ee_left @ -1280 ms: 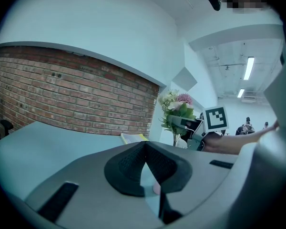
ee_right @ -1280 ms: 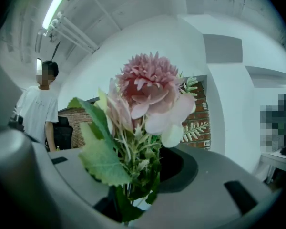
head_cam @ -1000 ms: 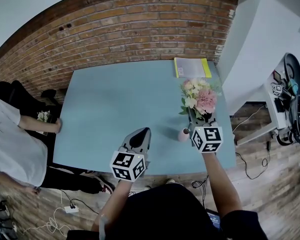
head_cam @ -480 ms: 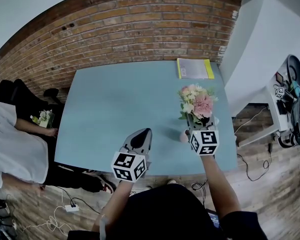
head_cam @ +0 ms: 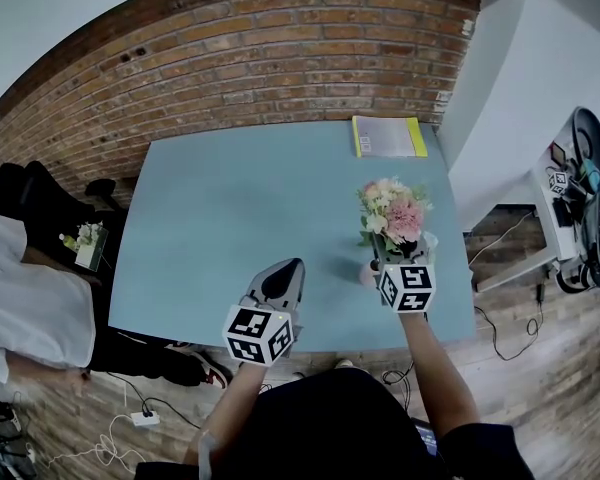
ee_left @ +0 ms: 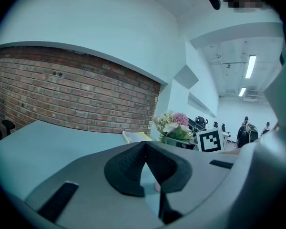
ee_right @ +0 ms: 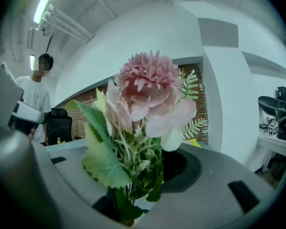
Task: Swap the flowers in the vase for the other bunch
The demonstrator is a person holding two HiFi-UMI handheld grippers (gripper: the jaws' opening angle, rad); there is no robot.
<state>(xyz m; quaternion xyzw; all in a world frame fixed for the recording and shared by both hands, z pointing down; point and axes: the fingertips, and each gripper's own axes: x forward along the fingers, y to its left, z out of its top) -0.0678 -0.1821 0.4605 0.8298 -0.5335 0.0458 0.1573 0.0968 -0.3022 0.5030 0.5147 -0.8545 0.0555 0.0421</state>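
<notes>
We see the right gripper (ee_right: 139,197) holding the flower bunch (ee_right: 145,99) upright by its stems, pink bloom uppermost. Its fingers (ee_right: 181,168) have just been opening. At left stands a person (ee_right: 34,99) in a white shirt, with a brick wall (ee_right: 86,100) behind.

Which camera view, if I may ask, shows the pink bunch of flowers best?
The right gripper view: the bunch fills the frame, petals and leaves clear. The head view shows it small, from above; the left gripper view, small and distant.
</notes>
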